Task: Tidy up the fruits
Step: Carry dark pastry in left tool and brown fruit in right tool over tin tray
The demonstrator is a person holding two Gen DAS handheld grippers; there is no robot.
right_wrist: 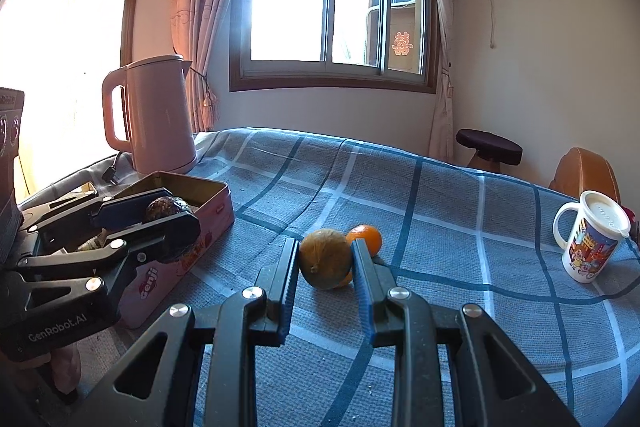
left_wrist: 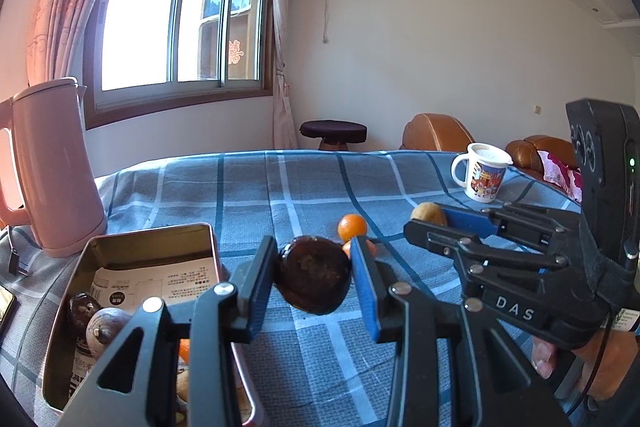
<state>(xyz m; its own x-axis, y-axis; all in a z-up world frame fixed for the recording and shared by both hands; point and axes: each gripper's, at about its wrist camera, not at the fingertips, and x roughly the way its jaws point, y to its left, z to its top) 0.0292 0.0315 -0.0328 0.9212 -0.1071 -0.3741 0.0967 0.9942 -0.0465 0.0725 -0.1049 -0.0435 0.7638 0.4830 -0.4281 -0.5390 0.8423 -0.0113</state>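
Observation:
My left gripper [left_wrist: 314,261] is shut on a dark brown round fruit [left_wrist: 314,279], just right of the open metal tin [left_wrist: 148,233]. In the right wrist view the same gripper [right_wrist: 176,213] holds this dark fruit [right_wrist: 166,207] over the tin's [right_wrist: 208,187] near corner. My right gripper [right_wrist: 325,251] is shut on a greenish-brown round fruit [right_wrist: 324,261], lifted a little above the cloth. An orange [right_wrist: 366,237] lies just behind it, and another is mostly hidden. The tin holds a dark fruit [left_wrist: 82,307], a brownish one [left_wrist: 107,325] and a printed paper.
A pink kettle [left_wrist: 52,171] stands at the back left beside the tin, its cord on the cloth. A lidded picture mug [right_wrist: 592,241] stands at the far right. The blue checked tablecloth [right_wrist: 440,227] covers the table. A stool and brown armchairs stand beyond the far edge.

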